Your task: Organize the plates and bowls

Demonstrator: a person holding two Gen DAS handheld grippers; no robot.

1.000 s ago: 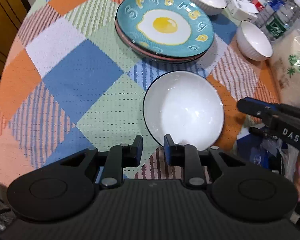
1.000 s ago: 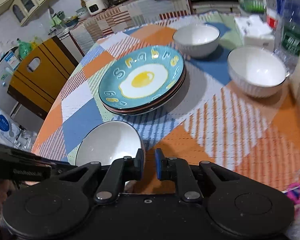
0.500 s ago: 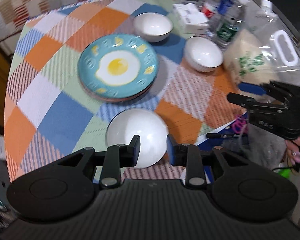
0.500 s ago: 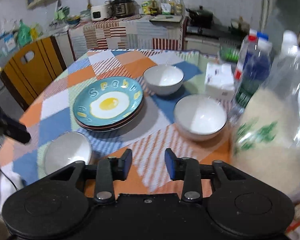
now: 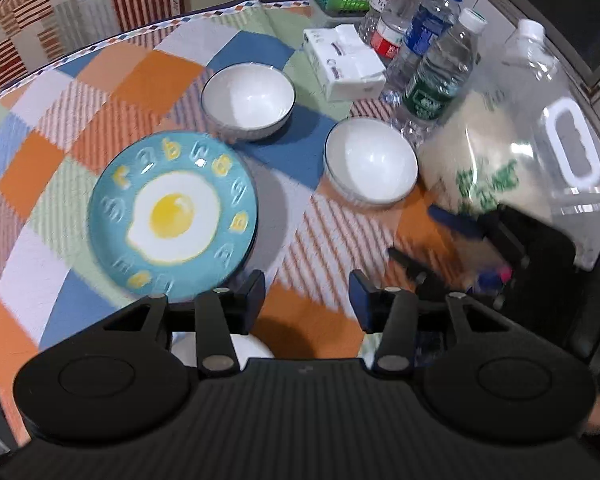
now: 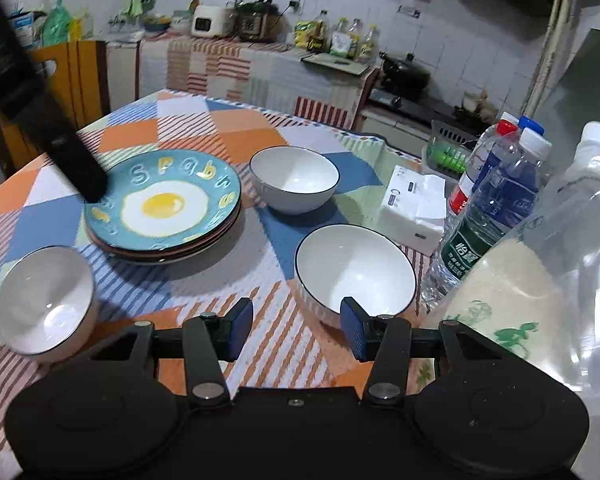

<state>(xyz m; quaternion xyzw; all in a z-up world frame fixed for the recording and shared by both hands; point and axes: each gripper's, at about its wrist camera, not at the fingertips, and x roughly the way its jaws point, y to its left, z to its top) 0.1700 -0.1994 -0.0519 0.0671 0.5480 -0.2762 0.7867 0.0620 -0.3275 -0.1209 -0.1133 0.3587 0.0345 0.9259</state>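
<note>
In the left wrist view, the left tongs (image 5: 306,294) are standing open above the tabletop (image 5: 312,320), with nothing between the pads; the jaws have just been opening. A checked cloth of orange, blue, green and white squares is covering the round tabletop. The teal egg plate (image 5: 174,214) is lying on top of a stack, left of the middle. The far bowl (image 5: 248,100) is sitting behind it, and the right bowl (image 5: 370,160) is sitting beside a big jug of rice (image 5: 512,148). The tissue pack (image 5: 342,62) and the water bottles (image 5: 428,48) are standing at the far edge. The right tongs (image 5: 432,240) are showing as a blurred dark shape at the right.

In the right wrist view, the right tongs (image 6: 296,330) are also open and empty, and their jaws have just been opening too. A near bowl (image 6: 46,304) is resting at the left edge of the tabletop. Behind, a kitchen counter (image 6: 260,68) with striped cloth is carrying cookers and bottles, against a white tiled wall (image 6: 460,20).
</note>
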